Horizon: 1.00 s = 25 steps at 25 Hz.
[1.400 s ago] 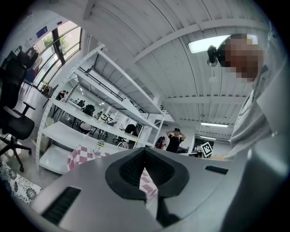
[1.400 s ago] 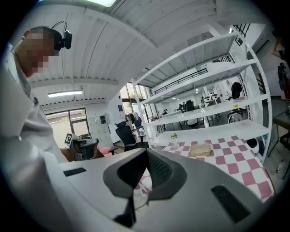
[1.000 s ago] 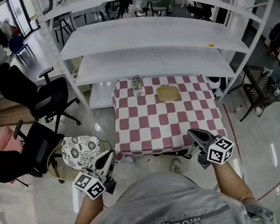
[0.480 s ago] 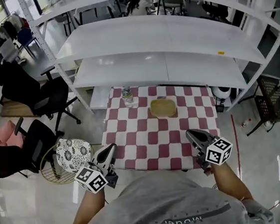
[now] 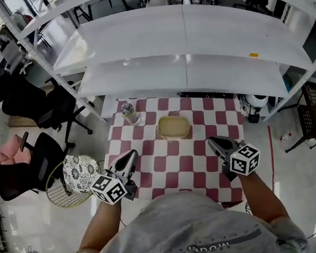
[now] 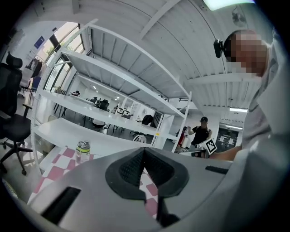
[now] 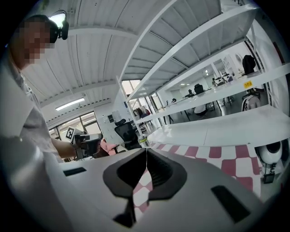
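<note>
Hovering over checkered table [image 5: 173, 156]: left claw [image 5: 129, 156], right claw [image 5: 213, 143] both pinched together, empty; near edge hidden behind torso [image 5: 186, 227].

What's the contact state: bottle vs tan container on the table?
Apart. Head view: bottle at the far left corner of the checkered table, tan container nearer the middle, bare squares between them.

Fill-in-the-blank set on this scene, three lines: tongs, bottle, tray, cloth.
1. The left tongs and the right tongs are both ___, with nothing between their jaws.
2. The clear bottle with a green label stands nearer the ___ tongs.
3. The tan shallow tray lies on the checkered tablecloth, whose squares are white and ___.

Missing words: shut; left; red.
</note>
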Each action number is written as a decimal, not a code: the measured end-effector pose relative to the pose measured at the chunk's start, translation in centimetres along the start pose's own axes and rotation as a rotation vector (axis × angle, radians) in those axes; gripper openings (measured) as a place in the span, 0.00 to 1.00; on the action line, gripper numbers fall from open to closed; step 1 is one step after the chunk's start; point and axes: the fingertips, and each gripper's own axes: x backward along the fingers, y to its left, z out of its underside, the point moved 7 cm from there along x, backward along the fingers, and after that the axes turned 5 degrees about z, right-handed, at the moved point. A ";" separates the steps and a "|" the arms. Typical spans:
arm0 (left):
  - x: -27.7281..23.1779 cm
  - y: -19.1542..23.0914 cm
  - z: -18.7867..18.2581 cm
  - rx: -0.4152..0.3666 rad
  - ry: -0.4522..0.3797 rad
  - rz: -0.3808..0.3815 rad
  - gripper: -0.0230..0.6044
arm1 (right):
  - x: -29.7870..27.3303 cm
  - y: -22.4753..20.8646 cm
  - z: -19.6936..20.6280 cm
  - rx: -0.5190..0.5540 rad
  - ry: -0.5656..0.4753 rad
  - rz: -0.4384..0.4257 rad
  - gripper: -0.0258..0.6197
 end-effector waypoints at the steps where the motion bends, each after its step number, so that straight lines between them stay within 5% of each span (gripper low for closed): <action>1: -0.8 0.2 0.2 -0.002 0.012 0.004 0.04 | -0.5 -0.7 0.2 -0.007 0.011 0.004 0.08; 14: -6.6 8.4 3.4 0.062 0.154 0.164 0.04 | -8.8 -6.2 3.8 -0.170 0.144 0.197 0.10; 25: -7.9 11.6 6.7 0.085 0.242 0.210 0.04 | -13.6 -10.6 7.3 -0.424 0.187 0.214 0.28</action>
